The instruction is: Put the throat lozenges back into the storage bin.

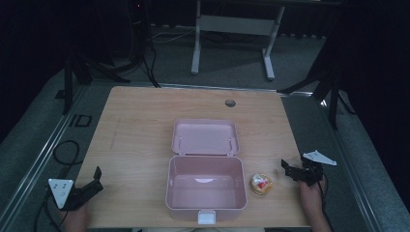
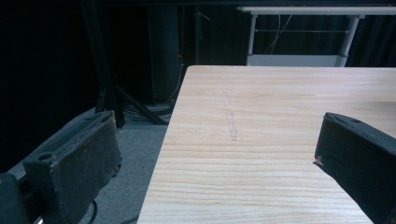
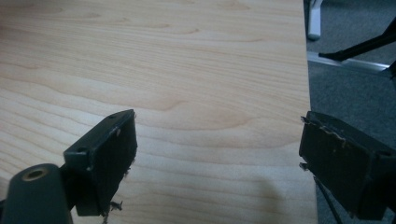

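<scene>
On the counter (image 1: 140, 130) an open box (image 1: 205, 187) sits near the front edge, a cup (image 1: 261, 184) just right of it.

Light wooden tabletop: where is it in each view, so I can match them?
High view: light wooden tabletop fills the centre, bearing an open pink plastic box.
Left gripper view: it spans centre to right, grey floor left of its edge.
Right gripper view: it covers left and centre, floor right of its edge.
Shared landmark: white metal desk frame beyond the far edge, in the high and left gripper views.
</scene>
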Available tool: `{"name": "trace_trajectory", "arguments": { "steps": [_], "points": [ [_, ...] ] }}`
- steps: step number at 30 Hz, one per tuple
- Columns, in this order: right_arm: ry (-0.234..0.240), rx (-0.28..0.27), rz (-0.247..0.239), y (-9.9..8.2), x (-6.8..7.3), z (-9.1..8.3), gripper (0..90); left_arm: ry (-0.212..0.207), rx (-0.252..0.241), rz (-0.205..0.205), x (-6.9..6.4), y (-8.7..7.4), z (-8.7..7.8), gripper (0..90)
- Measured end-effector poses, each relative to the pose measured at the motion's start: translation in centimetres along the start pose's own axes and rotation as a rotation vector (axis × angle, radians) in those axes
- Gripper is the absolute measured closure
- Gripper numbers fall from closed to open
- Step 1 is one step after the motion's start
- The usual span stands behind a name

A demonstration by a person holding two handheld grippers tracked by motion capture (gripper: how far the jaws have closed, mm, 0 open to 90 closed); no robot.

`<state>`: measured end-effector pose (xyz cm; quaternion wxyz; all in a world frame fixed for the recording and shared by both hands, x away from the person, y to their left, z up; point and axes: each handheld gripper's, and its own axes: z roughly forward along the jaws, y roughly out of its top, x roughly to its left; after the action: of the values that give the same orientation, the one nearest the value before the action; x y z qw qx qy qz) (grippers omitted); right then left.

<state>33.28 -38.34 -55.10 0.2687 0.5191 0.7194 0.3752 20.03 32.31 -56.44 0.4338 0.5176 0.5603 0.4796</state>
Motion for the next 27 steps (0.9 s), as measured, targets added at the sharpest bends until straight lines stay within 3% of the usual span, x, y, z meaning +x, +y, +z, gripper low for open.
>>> {"name": "trace_trajectory", "arguments": {
  "steps": [4, 5, 7, 8, 10, 13, 17, 18, 21, 27],
  "points": [
    [0.027, 0.031, -0.009, 0.1, 0.0, 0.2, 11.0, 0.001, -0.003, -0.006, 0.0, 0.0, 0.0, 0.3],
    [0.070, 0.057, -0.029, 0.1, 0.0, 0.3, 11.0, 0.000, -0.002, -0.008, 0.1, 0.0, 0.0, 0.3],
    [0.070, 0.057, -0.029, 0.1, 0.0, 0.3, 11.0, -0.001, 0.000, -0.009, 0.1, 0.0, 0.0, 0.3],
    [0.136, 0.106, -0.067, 0.1, 0.1, 0.6, 11.0, -0.001, 0.000, -0.011, 0.1, 0.0, 0.0, 0.3],
    [0.159, 0.127, -0.083, 0.1, 0.2, 0.6, 11.0, -0.003, 0.000, -0.009, 0.1, 0.0, 0.0, 0.3],
    [0.207, 0.176, -0.155, 0.3, 0.7, 0.5, 11.0, -0.004, -0.001, -0.008, 0.1, 0.0, 0.0, 0.3],
    [0.239, 0.264, -0.252, 0.7, 1.2, 0.0, 11.0, -0.005, -0.001, -0.012, 0.2, 0.0, 0.0, 0.3],
    [0.251, 0.300, -0.298, 0.9, 1.2, -0.3, 11.0, -0.005, -0.001, -0.012, 0.2, 0.0, 0.0, 0.3],
    [0.255, 0.338, -0.331, 1.1, 1.1, -0.7, 11.0, -0.004, -0.002, -0.011, 0.1, 0.0, 0.0, 0.3],
    [0.310, 0.508, -0.424, 2.0, 0.9, -1.7, 11.0, -0.004, -0.002, -0.014, 0.2, 0.0, 0.0, 0.3]
  ]
}}
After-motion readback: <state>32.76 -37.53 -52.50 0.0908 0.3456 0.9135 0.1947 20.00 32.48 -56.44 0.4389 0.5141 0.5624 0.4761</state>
